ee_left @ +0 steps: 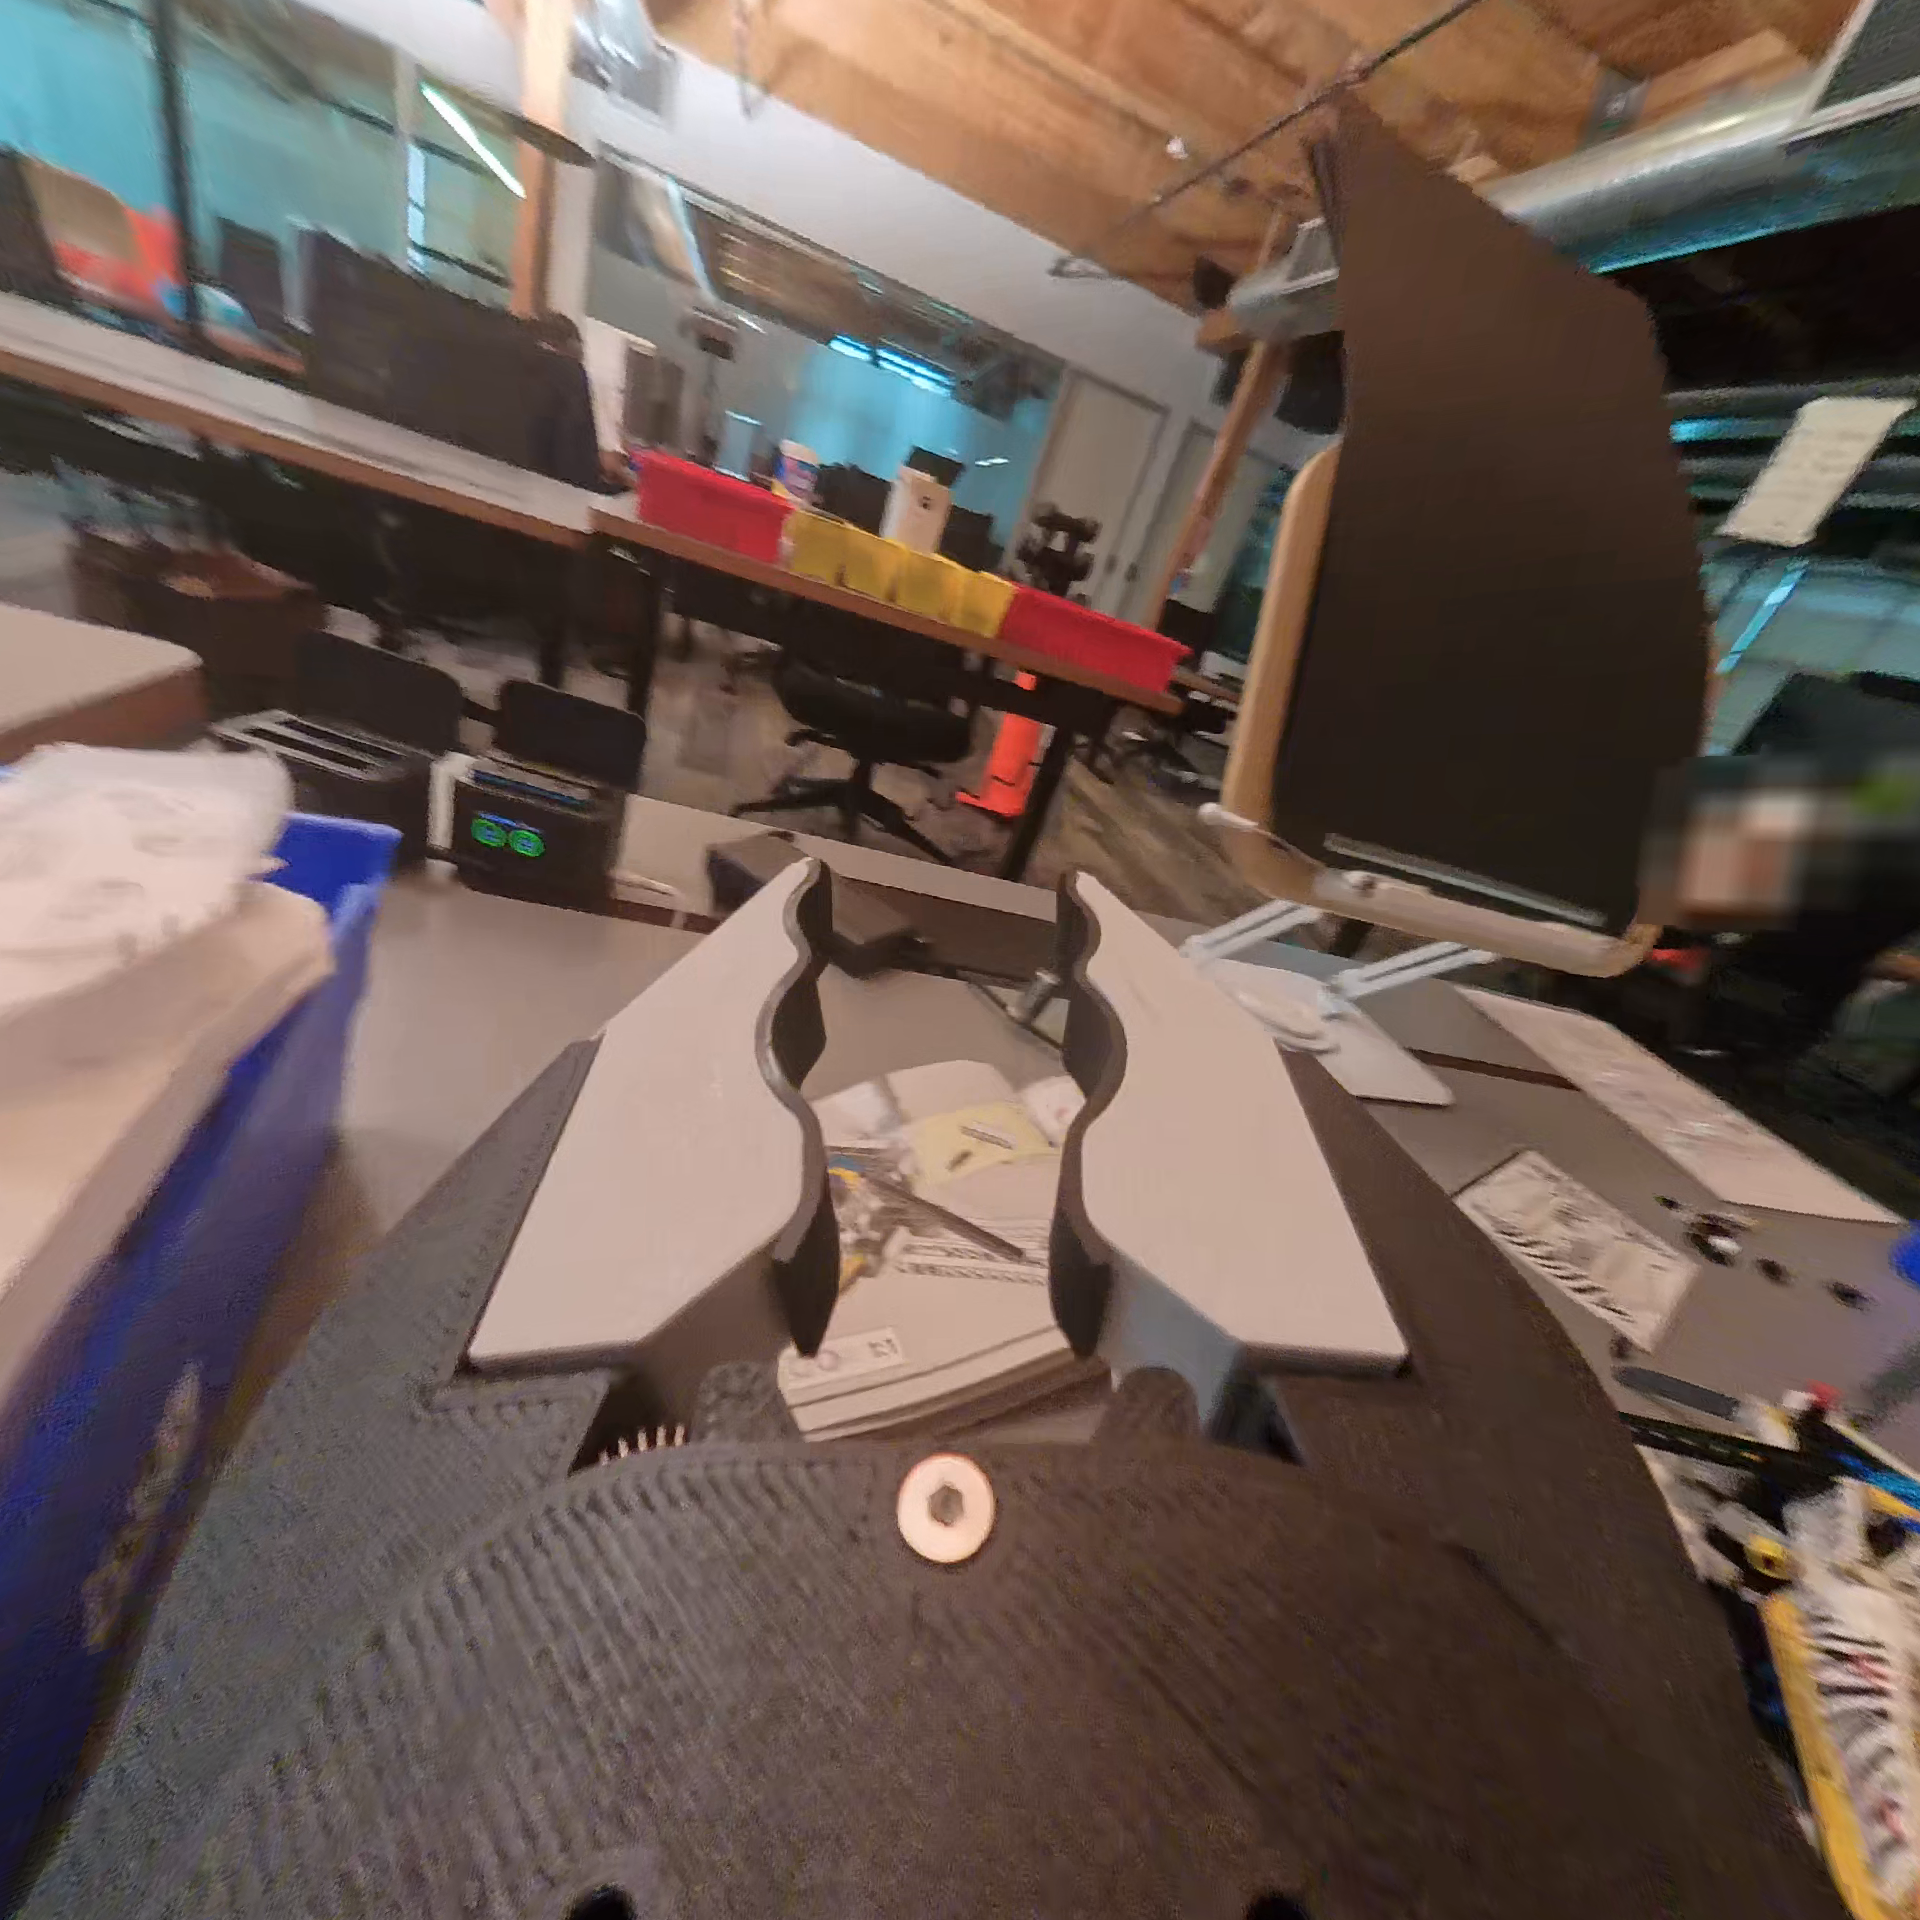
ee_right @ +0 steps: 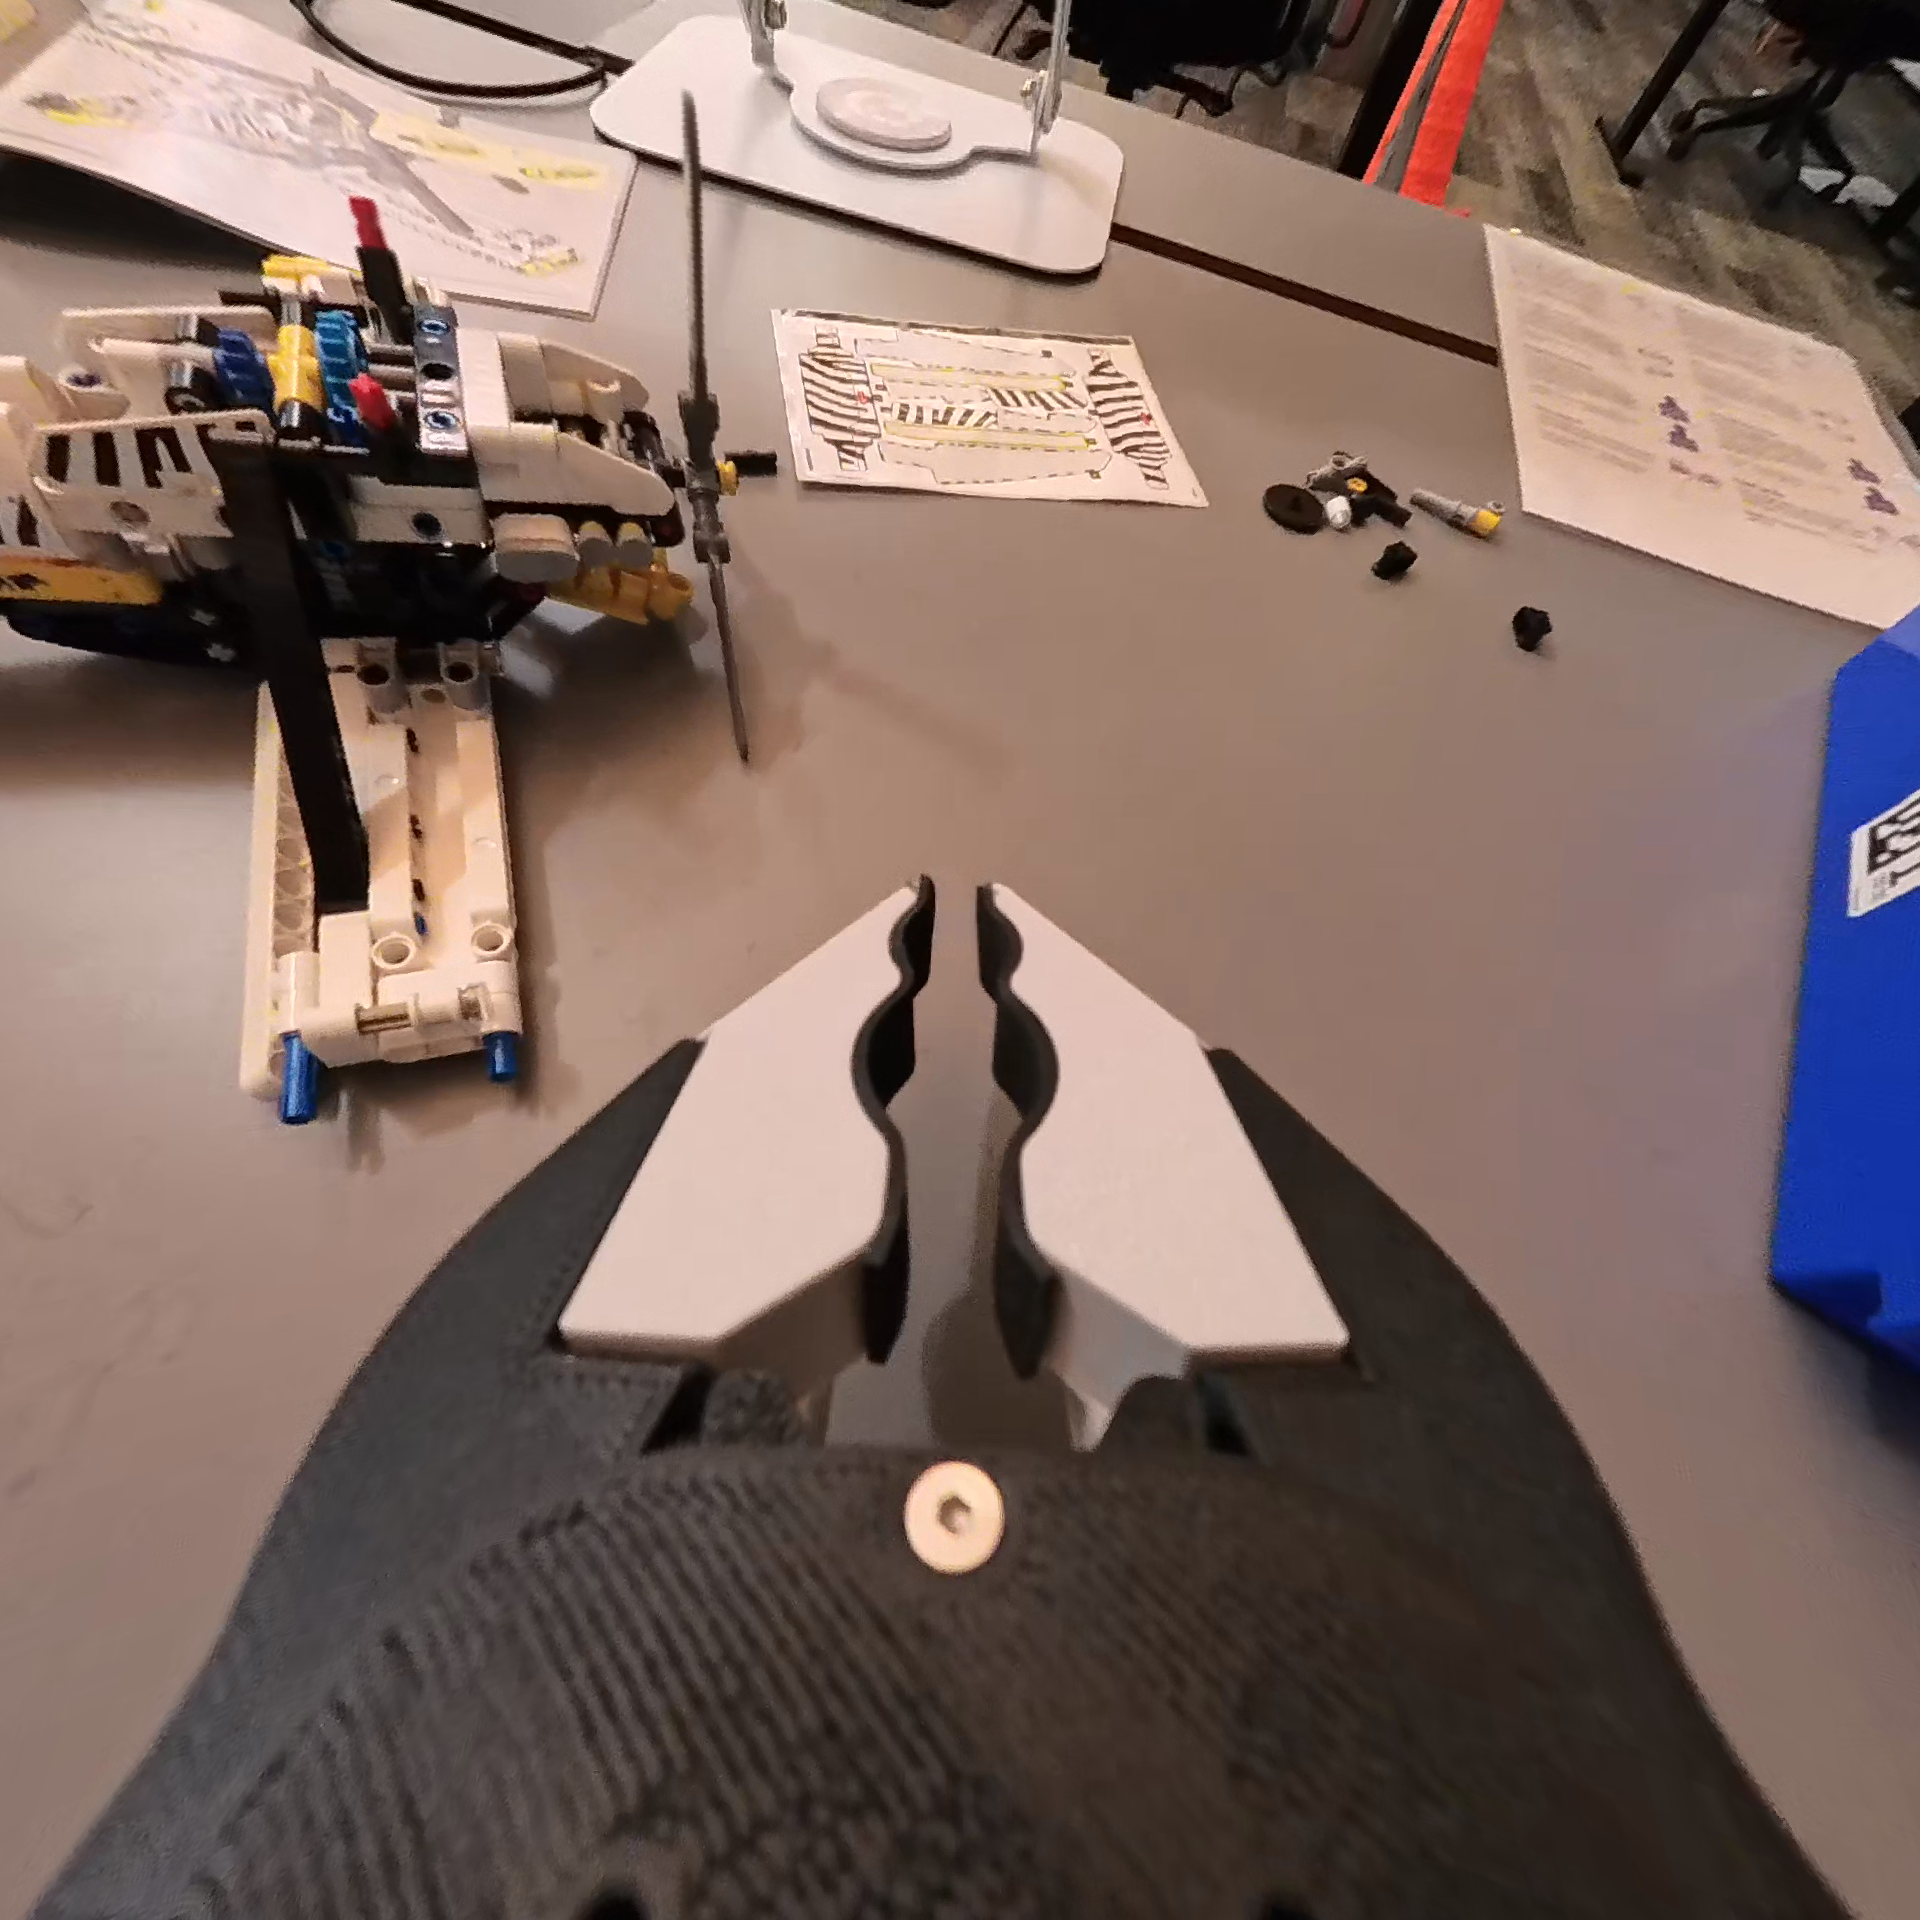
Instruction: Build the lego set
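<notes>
Both claws are empty: the left claw [ee_left: 940,914] spread wide, the right claw [ee_right: 954,896] nearly together, right of the helicopter model [ee_right: 322,457], probably between parts.

Tabletop [ee_right: 1039,727] plain grey. Lego model [ee_right: 343,457] far left: mostly white w/ black zebra stripes, yellow, blue & red bits, black beam across. Sticker sheet [ee_right: 987,410] white w/ black stripes & yellow strips. Loose parts [ee_right: 1351,499] far right: black, grey, bit of yellow. Manual [ee_right: 312,145] white w/ yellow patches. Blue bin [ee_right: 1860,1039] right w/ white-black label. Both tongs: right [ee_right: 954,896] & left [ee_left: 940,883] light grey fingers, black wavy inner pads, black ribbed body. Left bin [ee_left: 156,1247] blue. Far trays [ee_left: 904,566] red & yellow
</notes>
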Available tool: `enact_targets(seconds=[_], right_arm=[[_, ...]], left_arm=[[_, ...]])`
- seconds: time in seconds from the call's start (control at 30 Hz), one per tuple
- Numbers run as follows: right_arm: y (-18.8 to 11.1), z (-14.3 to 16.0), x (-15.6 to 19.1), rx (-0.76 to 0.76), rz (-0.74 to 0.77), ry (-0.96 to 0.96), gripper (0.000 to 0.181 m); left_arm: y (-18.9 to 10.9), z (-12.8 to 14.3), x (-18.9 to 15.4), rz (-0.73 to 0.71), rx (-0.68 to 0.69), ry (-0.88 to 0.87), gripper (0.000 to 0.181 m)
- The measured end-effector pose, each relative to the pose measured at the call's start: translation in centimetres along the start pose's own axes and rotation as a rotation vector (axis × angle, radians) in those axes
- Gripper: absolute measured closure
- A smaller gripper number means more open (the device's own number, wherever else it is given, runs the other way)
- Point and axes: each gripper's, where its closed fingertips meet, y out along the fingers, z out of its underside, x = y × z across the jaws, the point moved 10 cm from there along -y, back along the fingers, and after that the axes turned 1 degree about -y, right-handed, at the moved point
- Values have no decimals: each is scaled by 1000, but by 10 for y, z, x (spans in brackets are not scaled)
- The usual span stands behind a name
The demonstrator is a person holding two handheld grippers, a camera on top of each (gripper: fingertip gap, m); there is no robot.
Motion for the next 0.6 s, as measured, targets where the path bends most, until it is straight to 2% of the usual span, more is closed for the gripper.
enact_targets(seconds=[0.1,0.27,0.6], right_arm=[[-2,-1,0,-23,25,-10,178],[-6,-1,-8,-60,69,32,181],[-5,-1,-14,-59,95,78,176]], left_arm=[[4,11,2,33,43,-30,142],[14,26,-14,154,202,9,142],[17,42,-36,305,322,26,143]])
